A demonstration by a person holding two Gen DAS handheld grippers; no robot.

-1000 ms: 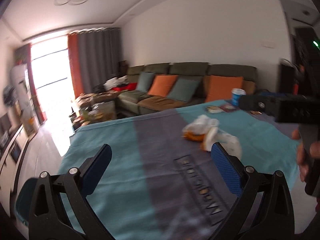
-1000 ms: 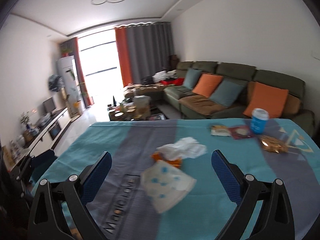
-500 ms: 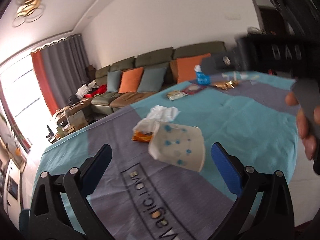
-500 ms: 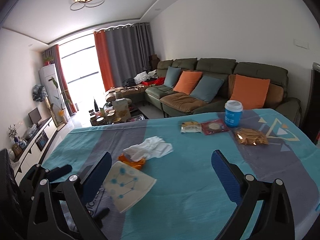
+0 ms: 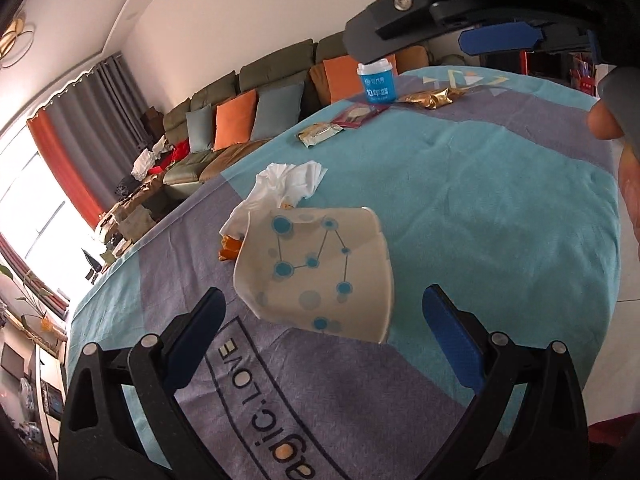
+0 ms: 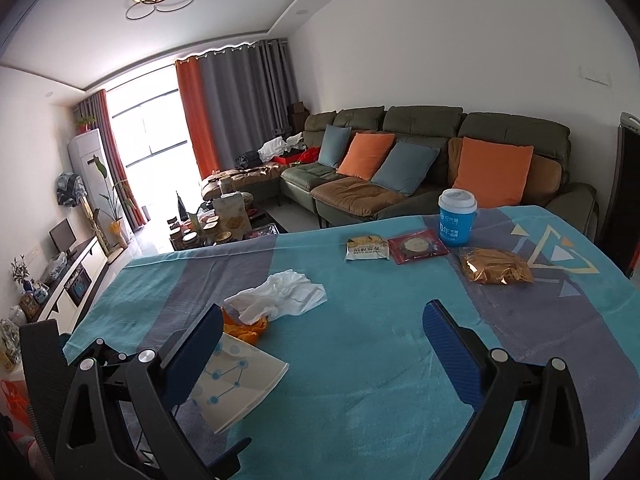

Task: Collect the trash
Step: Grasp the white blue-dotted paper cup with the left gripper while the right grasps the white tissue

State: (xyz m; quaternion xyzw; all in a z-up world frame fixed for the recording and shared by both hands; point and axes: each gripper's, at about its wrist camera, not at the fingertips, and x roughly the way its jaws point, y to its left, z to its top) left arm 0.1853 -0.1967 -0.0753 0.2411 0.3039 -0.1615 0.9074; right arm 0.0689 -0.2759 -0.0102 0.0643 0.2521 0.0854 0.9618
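The cloth on the desk (image 5: 480, 208) carries dark lettering that runs upside down beneath the left hand-held gripper (image 5: 324, 332); it reads roughly "agic LOVE", with the first letter cut off at the frame edge. A blue cup with a white lid (image 6: 457, 218) stands far ahead of the right hand-held gripper (image 6: 324, 344), printed with white characters and a "10", the rest too small to read. Just left of it lie a dark red packet (image 6: 418, 245) and a pale snack packet (image 6: 367, 248) with print that cannot be made out, and just in front of the cup, to its right, a crumpled gold wrapper (image 6: 496, 271).

The flattened paper cup (image 5: 320, 272), cream with blue dots joined by lines, lies directly ahead of the left hand-held gripper, between its widely spread fingers and not touched by them. Beyond it sit a crumpled white tissue (image 5: 286, 184) and orange peel (image 5: 229, 249).

The right hand-held gripper hangs above the desk, fingers likewise spread wide and holding nothing, its left finger overlapping the paper cup in view. From the left wrist camera it appears overhead at upper right, with the person's right hand (image 5: 616, 152) gripping its handle.
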